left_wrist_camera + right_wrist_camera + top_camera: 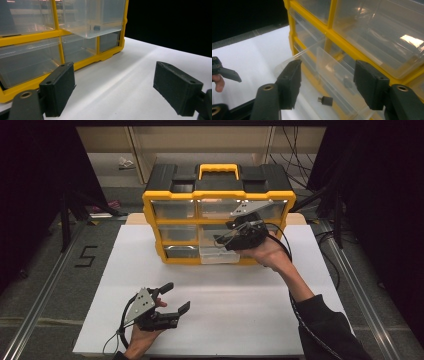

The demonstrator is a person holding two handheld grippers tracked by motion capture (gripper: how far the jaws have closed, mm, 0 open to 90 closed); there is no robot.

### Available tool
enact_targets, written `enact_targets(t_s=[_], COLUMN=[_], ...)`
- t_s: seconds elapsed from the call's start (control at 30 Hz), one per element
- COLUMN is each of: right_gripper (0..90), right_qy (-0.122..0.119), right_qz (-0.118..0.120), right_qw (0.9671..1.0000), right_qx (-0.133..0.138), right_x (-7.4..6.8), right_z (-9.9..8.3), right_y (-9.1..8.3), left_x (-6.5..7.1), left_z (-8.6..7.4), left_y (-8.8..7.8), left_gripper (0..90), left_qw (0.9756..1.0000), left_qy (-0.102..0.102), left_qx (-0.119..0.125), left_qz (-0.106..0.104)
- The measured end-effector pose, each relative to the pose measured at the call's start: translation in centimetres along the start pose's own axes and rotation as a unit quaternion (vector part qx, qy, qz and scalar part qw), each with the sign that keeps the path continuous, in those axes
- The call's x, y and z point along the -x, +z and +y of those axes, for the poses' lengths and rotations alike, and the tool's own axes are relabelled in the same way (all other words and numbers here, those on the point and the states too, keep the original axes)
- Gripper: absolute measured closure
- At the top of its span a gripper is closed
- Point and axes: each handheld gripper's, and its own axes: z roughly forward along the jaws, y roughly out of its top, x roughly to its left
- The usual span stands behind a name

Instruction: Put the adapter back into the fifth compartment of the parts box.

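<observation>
Where grey floor shows, a taped "5" (86, 255).

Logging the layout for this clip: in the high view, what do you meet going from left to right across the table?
Left hand-held gripper, jaws open → pulled-out clear drawer at the bottom of the yellow organizer → right hand-held gripper, held above that drawer.

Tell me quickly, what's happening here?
Right gripper open above pulled-out drawer. Small black part inside. Left gripper open, idle. Nothing blocking.
</observation>
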Motion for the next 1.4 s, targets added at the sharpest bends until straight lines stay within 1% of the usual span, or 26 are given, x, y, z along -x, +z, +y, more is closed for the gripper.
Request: enact_targets(t_s=[0.03, 0.13, 0.2, 0.23, 0.3, 0.37, 0.5, 0.67, 0.83, 1.0, 1.13, 1.23, 1.4], right_gripper=[37.9, 35.7, 34.8, 34.1, 34.1, 33.8, 32.3, 30.9, 30.1, 29.9, 29.6, 29.1, 27.2], right_qy=[0.002, 0.005, 0.005, 0.010, 0.012, 0.014, 0.014, 0.013, 0.005, 0.001, 0.003, 0.006, 0.001], right_qz=[0.001, 0.004, 0.006, 0.012, 0.012, 0.005, 0.013, 0.017, 0.023, 0.023, 0.026, 0.036, 0.044], right_qw=[1.0000, 0.9999, 0.9998, 0.9994, 0.9992, 0.9985, 0.9975, 0.9969, 0.9961, 0.9956, 0.9952, 0.9945, 0.9940], right_qx=[0.006, 0.011, 0.020, 0.031, 0.037, 0.053, 0.068, 0.076, 0.086, 0.091, 0.095, 0.098, 0.100], right_x=[-0.2, -0.5, -0.7, -1.0, -1.1, -1.5, -2.4, -3.0, -4.0, -4.4, -4.6, -4.9, -5.4], right_z=[-0.2, -0.4, -0.7, -1.0, -1.2, -1.5, -2.0, -2.2, -2.8, -3.1, -3.4, -3.8, -4.4], right_y=[-0.2, -0.4, -0.6, -1.0, -1.2, -1.4, -1.8, -2.0, -2.5, -2.7, -2.6, -2.7, -3.0], left_x=[0.0, 0.0, 0.0, 0.0, 0.0, 0.0, 0.0, 0.0, 0.0, 0.0, 0.0, 0.0, 0.0], left_z=[0.0, 0.0, 0.0, 0.0, 0.0, 0.0, 0.0, 0.0, 0.0, 0.0, 0.0, 0.0, 0.0], left_y=[0.0, 0.0, 0.0, 0.0, 0.0, 0.0, 0.0, 0.0, 0.0, 0.0, 0.0, 0.0, 0.0], left_gripper=[17.0, 17.0, 16.9, 16.9, 16.9, 16.8, 16.5, 16.5, 16.3, 16.2, 16.2, 16.2, 16.1], left_qw=[1.0000, 1.0000, 1.0000, 1.0000, 1.0000, 1.0000, 1.0000, 1.0000, 0.9999, 0.9999, 0.9999, 0.9999, 0.9999], left_qy=[-0.001, -0.002, -0.002, -0.002, -0.002, -0.003, -0.003, -0.003, -0.004, -0.005, -0.005, -0.006, -0.005], left_qx=[0.000, 0.002, 0.001, 0.001, 0.002, 0.001, 0.001, 0.001, 0.004, 0.005, 0.006, 0.005, 0.003], left_qz=[-0.001, -0.003, -0.003, -0.003, -0.004, -0.004, -0.006, -0.006, -0.009, -0.009, -0.010, -0.010, -0.012])
